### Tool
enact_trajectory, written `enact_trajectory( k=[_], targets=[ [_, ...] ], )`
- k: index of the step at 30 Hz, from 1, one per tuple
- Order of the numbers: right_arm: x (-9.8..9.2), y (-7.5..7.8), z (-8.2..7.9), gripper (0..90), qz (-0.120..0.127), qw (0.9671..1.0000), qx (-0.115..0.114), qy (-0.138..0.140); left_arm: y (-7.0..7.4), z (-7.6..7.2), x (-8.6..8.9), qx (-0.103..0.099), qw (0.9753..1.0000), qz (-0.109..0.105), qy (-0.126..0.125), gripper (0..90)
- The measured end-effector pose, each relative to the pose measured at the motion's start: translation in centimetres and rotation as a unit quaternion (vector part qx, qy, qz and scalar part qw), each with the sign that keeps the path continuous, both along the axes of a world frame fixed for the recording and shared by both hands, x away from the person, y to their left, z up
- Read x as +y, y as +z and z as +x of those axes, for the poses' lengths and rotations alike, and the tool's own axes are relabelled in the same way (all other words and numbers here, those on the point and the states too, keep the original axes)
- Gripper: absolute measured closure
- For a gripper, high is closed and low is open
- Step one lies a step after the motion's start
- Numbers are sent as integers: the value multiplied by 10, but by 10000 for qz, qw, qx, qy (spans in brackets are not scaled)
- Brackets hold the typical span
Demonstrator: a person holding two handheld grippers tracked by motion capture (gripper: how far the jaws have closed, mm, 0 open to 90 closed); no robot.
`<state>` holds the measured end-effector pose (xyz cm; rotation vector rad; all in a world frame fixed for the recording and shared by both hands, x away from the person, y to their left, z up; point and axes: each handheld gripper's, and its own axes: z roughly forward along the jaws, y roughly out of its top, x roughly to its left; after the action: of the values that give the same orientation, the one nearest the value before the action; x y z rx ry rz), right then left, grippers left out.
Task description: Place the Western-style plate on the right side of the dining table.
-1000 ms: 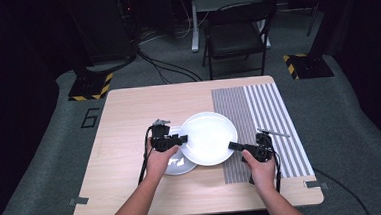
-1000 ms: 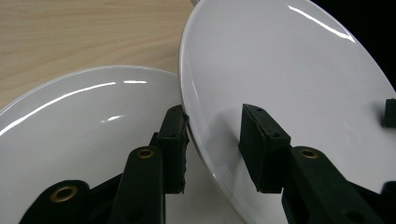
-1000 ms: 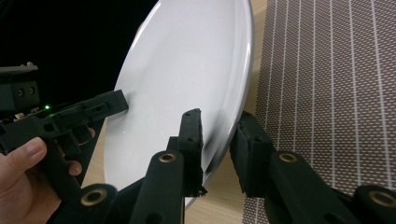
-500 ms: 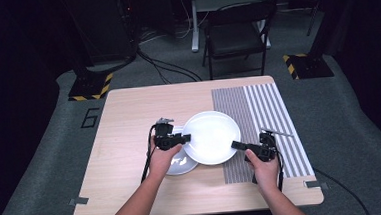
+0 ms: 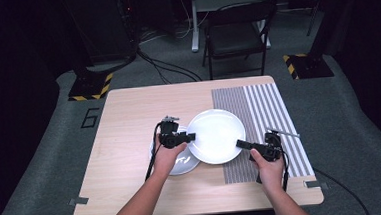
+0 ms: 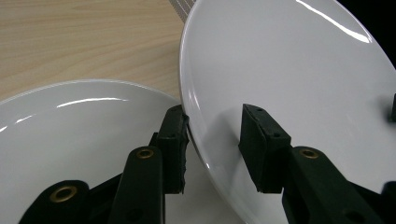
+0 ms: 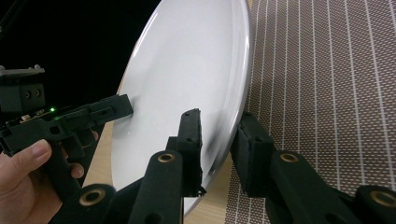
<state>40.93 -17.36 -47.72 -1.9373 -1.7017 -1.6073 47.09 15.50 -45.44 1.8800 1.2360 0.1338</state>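
A large white plate (image 5: 217,133) is held between my two grippers, partly over a smaller white plate (image 5: 182,163) that lies on the wooden table (image 5: 124,121). My left gripper (image 5: 190,136) grips its left rim. In the left gripper view the jaws of that gripper (image 6: 210,140) straddle the rim of the large plate (image 6: 289,70), with the smaller plate (image 6: 70,130) below. My right gripper (image 5: 240,144) holds the right rim. Its own view shows my right gripper (image 7: 219,144) closed across the edge of the plate (image 7: 187,60), with the left gripper (image 7: 70,121) beyond.
A striped brown-and-white mat (image 5: 263,108) covers the table's right side, under the plate's right edge. A folding chair (image 5: 236,34) stands behind the table. Cables run over the floor at the back. The table's left half is bare wood.
The large plate and both grippers have shifted slightly to the right, toward the striped mat. Both grips on the rim are unchanged.
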Motion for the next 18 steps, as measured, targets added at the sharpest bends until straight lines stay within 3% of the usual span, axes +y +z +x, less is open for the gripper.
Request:
enact_trajectory(
  k=[18],
  targets=[
    [-11, 1, 0, 735, 27, 9999, -18, -155, 2, 3, -12, 12, 10000, -16, -65, 619]
  ],
)
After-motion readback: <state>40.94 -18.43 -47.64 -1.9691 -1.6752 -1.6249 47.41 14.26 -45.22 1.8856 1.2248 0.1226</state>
